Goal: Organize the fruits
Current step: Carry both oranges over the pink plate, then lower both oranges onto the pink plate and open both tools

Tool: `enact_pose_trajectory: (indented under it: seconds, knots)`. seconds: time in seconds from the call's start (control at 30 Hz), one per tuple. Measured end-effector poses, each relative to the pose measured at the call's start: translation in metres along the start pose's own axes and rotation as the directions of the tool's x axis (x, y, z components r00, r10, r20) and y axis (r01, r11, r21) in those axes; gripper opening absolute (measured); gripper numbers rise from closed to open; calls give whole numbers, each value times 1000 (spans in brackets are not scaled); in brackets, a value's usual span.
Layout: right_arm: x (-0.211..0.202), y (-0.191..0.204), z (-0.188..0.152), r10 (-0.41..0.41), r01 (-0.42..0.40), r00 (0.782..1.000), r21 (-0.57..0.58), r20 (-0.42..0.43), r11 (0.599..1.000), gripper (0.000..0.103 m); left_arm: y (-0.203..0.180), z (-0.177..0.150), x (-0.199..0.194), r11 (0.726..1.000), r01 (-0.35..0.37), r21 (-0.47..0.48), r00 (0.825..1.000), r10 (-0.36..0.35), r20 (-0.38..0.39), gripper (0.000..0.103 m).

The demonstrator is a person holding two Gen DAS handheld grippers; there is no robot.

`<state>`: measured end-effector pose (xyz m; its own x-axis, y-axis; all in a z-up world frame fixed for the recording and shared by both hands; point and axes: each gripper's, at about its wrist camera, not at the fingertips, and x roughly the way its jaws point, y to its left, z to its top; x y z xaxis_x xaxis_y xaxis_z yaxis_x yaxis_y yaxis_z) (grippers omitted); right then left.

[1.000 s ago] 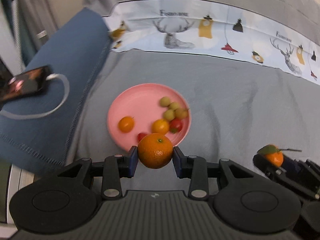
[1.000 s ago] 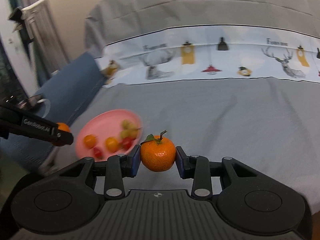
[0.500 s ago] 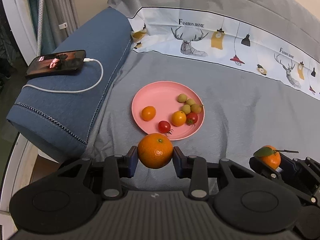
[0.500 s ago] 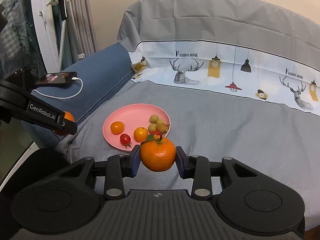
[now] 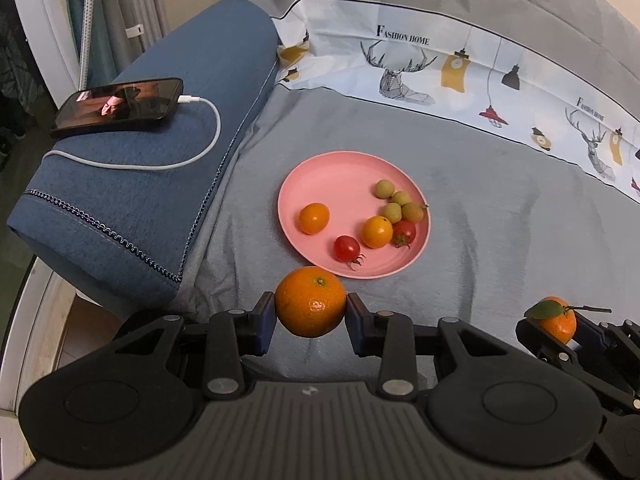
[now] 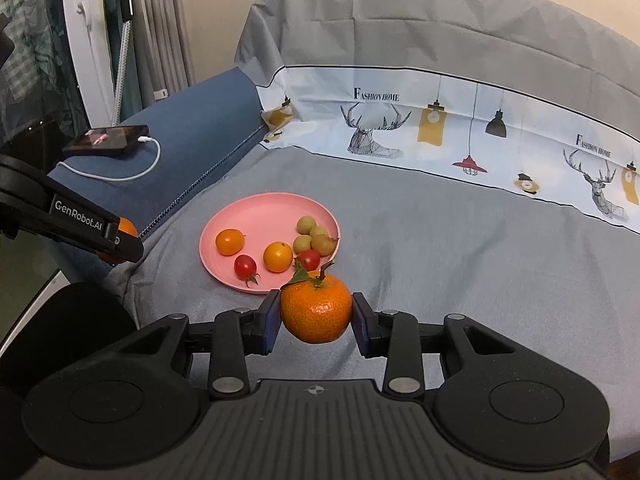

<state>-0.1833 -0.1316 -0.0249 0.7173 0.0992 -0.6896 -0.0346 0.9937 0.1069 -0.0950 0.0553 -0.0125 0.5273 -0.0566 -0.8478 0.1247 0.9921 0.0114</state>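
1. At far left, a glossy black phone lies flat on a blue cushion of coarse woven cloth, trimmed with a beaded edge; a smooth white cable loops from the phone's end across the cushion.
2. Beside the cushion spreads a soft grey bedsheet, lightly creased, with a printed white band of deer and lamps behind it.
3. On the sheet rests a round, matte pink plate with a shallow raised rim. It holds two small smooth orange fruits, two shiny red cherry tomatoes with green stalks, and a cluster of dull yellow-green round fruits.
4. The left gripper hangs just short of the plate's near rim, its dark blue pads clamped on both sides of a plain mandarin, round with dimpled peel and a small green stem scar.
5. The right gripper, also near the plate's front edge, has its pads pressed against a leafy mandarin, slightly flattened and pebbly, with a green leaf and woody stalk on top.
6. From the left wrist camera, the right gripper shows at the lower right, well apart from the plate.
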Motion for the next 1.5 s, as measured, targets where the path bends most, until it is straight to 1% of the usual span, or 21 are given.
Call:
enact_pose_trajectory:
  seconds: [0.3,0.53,0.8,0.97,1.13,1.27,1.3,1.33,1.37,1.4,1.43,1.5]
  knots:
    - [44,6,16,26,-25,999,19,-43,1000,38,10,23,33,1000,-18,-10,999,17,-32,41]
    - [83,5,30,45,-43,996,29,-78,999,38,12,45,72,1000,-24,-13,997,23,-74,41]
    - [141,-1,47,36,-33,994,26,-106,999,38,9,75,123,999,-34,5,994,35,-101,41]
    - [174,1,58,40,-40,994,-7,-104,999,38,5,95,157,999,-38,19,993,40,-115,41]
    - [202,6,64,45,-51,994,-57,-103,997,38,1,109,180,998,-41,47,993,46,-110,41]
    - [216,7,67,48,-55,994,-75,-102,996,39,-2,114,195,996,-55,73,993,63,-104,42]
    - [218,7,68,56,-64,993,-80,-99,995,39,-2,115,195,995,-56,80,994,63,-94,45]
    - [217,7,70,61,-68,994,-85,-88,994,44,-2,116,193,995,-52,90,995,59,-77,54]
    - [215,8,72,53,-60,996,-95,-76,994,64,-2,117,190,994,-53,97,996,60,-66,86]
    - [211,9,73,36,-41,998,-106,-56,994,77,-1,117,185,993,-70,96,996,75,-47,103]
    - [204,9,72,17,-20,1000,-116,-26,993,93,0,116,177,994,-68,81,997,70,-18,103]
    - [192,10,71,17,-18,1000,-142,-7,990,94,0,112,164,994,-65,92,998,65,6,103]
